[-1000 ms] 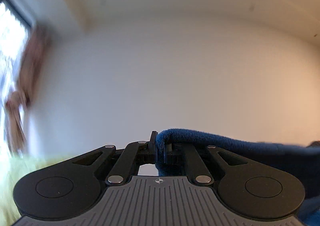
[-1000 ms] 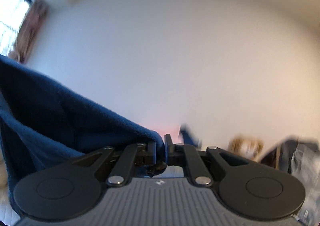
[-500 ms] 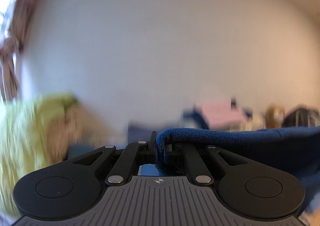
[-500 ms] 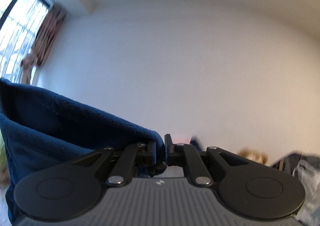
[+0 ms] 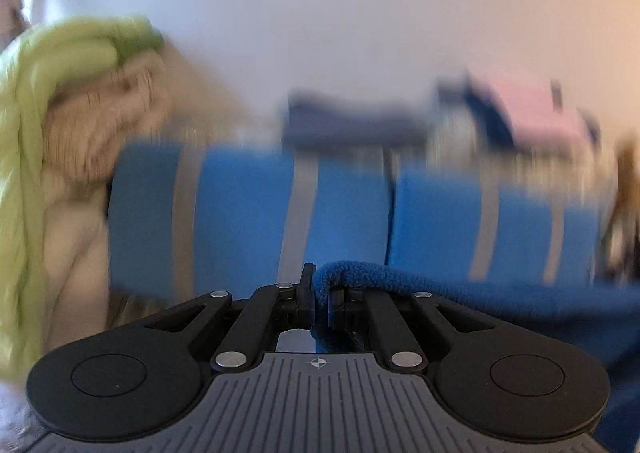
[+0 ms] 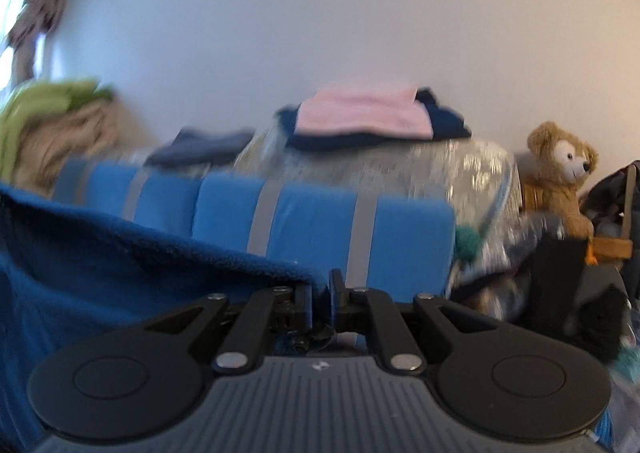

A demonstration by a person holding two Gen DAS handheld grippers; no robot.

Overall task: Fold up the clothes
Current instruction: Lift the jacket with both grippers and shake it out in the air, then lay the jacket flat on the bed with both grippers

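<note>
Left wrist view, nearest field: the left gripper (image 5: 319, 299) has its jaws closed almost to contact on an edge of the dark blue fleece garment (image 5: 480, 295), which runs off to the right of that view. Right wrist view, nearest field: the right gripper (image 6: 320, 295) is likewise pinched nearly closed on another edge of the same garment (image 6: 120, 253), which runs off to the left. The garment therefore hangs spread between the two tools, clear of any surface visible.

Middle field: a bright blue cushion with grey stripes (image 6: 312, 225) lies across both views.

Far field: a pink folded item (image 6: 364, 113) rests on dark folded clothes on a silvery covered mound (image 6: 440, 169). A green and beige heap (image 5: 80, 101) sits unfolded at the left. A teddy bear (image 6: 560, 169) stands by the wall.

Progress assessment: some items lie folded and stacked, the heap appears outstanding, and the held garment is mid-handling. Whether it is being spread for a fold or carried between folds cannot be determined.
</note>
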